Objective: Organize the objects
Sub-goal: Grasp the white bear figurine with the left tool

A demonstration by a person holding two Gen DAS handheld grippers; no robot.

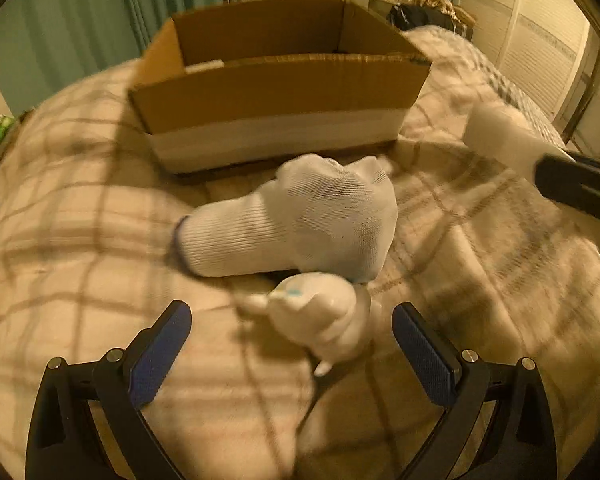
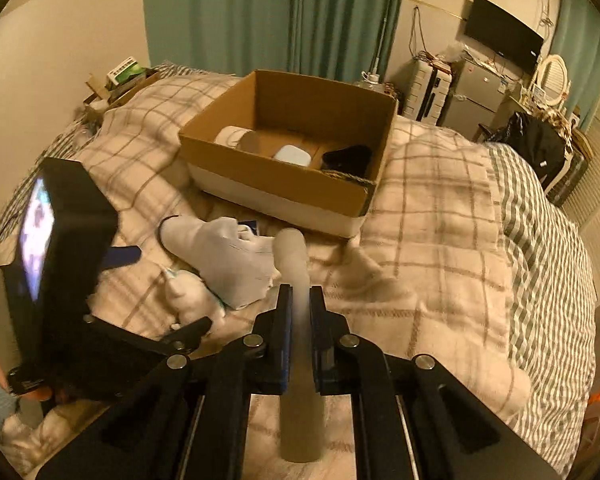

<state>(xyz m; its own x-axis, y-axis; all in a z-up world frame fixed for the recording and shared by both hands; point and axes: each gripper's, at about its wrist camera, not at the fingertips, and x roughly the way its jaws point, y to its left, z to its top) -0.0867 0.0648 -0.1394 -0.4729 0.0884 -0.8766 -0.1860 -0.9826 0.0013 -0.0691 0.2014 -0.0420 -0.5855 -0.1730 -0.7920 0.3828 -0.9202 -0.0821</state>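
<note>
L gripper (image 1: 292, 344): jaws wide, over small white toy (image 1: 320, 320) on plaid blanket (image 1: 80, 220) | R gripper (image 2: 300, 300): clamped on white block (image 2: 294, 264) | white sock (image 1: 300, 220) beside toy, near cardboard box (image 1: 276, 92)

light: dim, warm yellow indoor | blur: motion smear on blanket (image 1: 80, 200), white tube (image 2: 294, 256) | edges: fisheye bending, black vignette corners | glare: none

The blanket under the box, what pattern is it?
Cream with a brown plaid grid; the blanket shows best in the right wrist view, under the box.
</note>
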